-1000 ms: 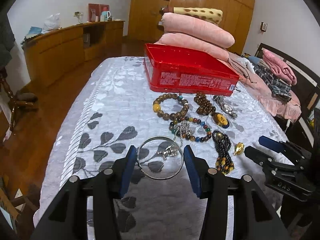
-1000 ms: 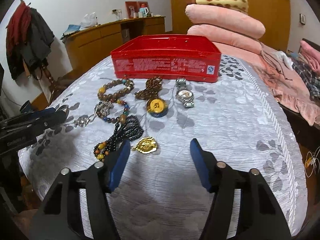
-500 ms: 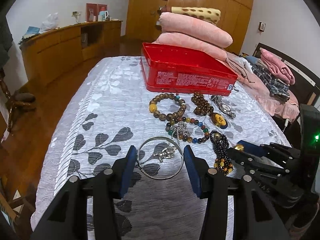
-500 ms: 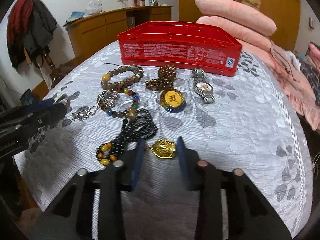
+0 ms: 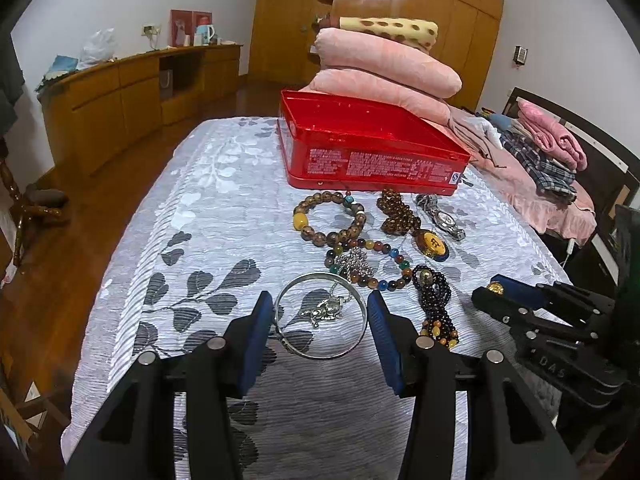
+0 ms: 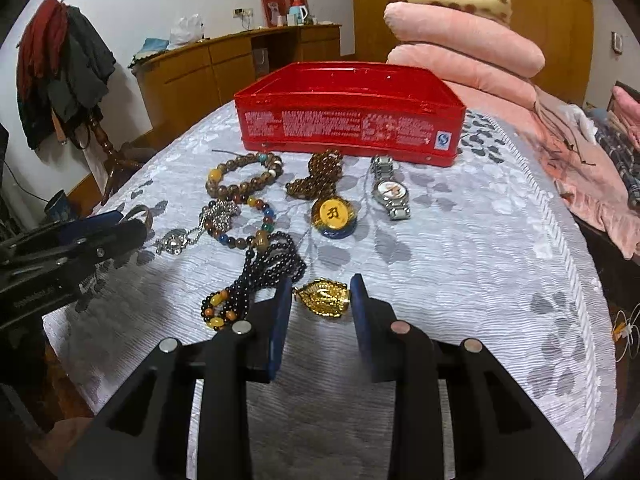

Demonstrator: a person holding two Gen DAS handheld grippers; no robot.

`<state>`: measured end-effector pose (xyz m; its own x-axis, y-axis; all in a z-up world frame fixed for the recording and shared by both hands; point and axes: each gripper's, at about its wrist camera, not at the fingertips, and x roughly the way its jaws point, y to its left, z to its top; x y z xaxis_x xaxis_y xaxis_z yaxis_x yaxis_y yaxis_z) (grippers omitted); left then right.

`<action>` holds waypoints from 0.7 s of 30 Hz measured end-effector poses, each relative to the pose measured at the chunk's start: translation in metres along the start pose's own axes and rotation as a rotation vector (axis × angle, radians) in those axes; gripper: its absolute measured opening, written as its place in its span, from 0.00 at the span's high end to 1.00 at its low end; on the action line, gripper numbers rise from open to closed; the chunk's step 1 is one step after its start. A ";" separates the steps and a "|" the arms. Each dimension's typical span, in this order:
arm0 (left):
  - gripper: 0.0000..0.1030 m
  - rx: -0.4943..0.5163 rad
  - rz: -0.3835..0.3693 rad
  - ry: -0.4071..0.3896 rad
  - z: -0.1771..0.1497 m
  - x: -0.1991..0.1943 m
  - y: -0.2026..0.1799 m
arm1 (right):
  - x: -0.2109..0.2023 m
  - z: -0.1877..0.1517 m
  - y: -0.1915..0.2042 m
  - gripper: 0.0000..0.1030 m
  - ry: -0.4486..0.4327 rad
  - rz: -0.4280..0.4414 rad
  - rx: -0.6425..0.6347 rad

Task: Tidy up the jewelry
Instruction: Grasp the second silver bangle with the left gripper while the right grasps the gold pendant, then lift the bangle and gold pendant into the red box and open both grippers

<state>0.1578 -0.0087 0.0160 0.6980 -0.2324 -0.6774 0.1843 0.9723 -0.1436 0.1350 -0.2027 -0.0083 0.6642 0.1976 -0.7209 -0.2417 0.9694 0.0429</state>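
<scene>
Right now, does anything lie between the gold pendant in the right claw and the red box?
Yes. The black bead strand, yellow-faced amulet and wristwatch lie between the gold pendant and red box; lifting clears them.

left tongs (image 5: 320,312) parted, right tongs (image 6: 320,298) narrowed

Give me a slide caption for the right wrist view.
Right hand-held gripper closed on a gold pendant on the bedspread, other jewelry and a red box beyond.
</scene>
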 end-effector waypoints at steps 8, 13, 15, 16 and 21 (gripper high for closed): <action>0.53 0.006 0.010 -0.017 0.007 0.000 -0.003 | -0.006 0.005 -0.007 0.72 -0.014 -0.008 0.018; 0.53 0.010 0.010 -0.021 0.013 0.003 -0.006 | -0.006 0.011 -0.010 0.72 -0.022 -0.008 0.029; 0.53 0.012 0.009 -0.023 0.015 0.004 -0.007 | -0.006 0.014 -0.011 0.72 -0.027 -0.010 0.033; 0.53 0.014 0.009 -0.025 0.016 0.005 -0.008 | -0.006 0.016 -0.012 0.72 -0.031 -0.011 0.035; 0.53 0.018 0.008 -0.033 0.024 0.009 -0.011 | -0.004 0.025 -0.017 0.72 -0.042 -0.017 0.045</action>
<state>0.1780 -0.0219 0.0288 0.7220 -0.2252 -0.6542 0.1906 0.9737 -0.1248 0.1546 -0.2164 0.0113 0.6975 0.1865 -0.6919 -0.1993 0.9779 0.0627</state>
